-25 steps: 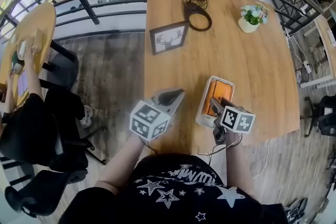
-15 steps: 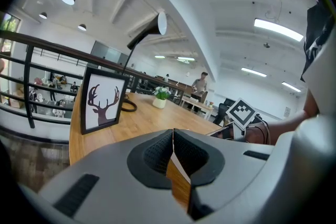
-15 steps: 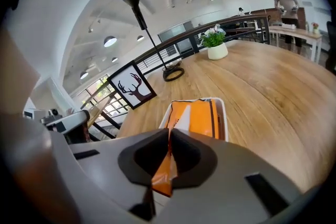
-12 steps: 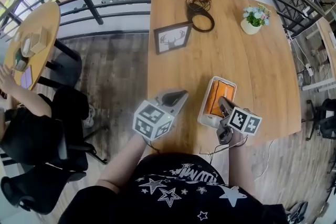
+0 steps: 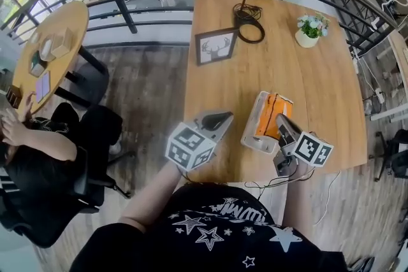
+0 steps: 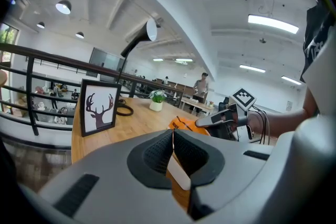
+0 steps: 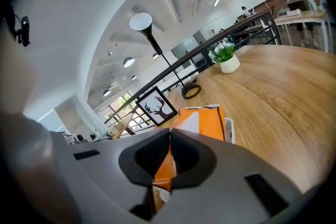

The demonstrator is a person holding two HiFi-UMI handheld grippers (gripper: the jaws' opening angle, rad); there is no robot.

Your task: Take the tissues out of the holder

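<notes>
An orange tissue pack (image 5: 270, 118) sticks up out of the white holder (image 5: 253, 132) near the front of the wooden table (image 5: 319, 92). My right gripper (image 5: 282, 124) is shut on the pack's near edge. In the right gripper view the orange pack (image 7: 205, 120) runs from between the closed jaws (image 7: 169, 153) up over the holder's white rim (image 7: 229, 128). My left gripper (image 5: 217, 119) rests to the left of the holder, shut with nothing held. Its own view shows its jaws (image 6: 172, 145) closed, with the orange pack (image 6: 182, 124) and my right gripper (image 6: 219, 119) beyond them.
A framed deer picture (image 5: 215, 46) stands at the table's left edge, with a coiled black cable (image 5: 250, 14) and a small potted plant (image 5: 308, 28) at the back. A railing (image 5: 127, 3) runs behind. A person (image 5: 38, 143) sits at a round table (image 5: 48, 51) to the left.
My right gripper went from open over the holder to shut on the orange pack and has lifted its near end. The left gripper has stayed put.
</notes>
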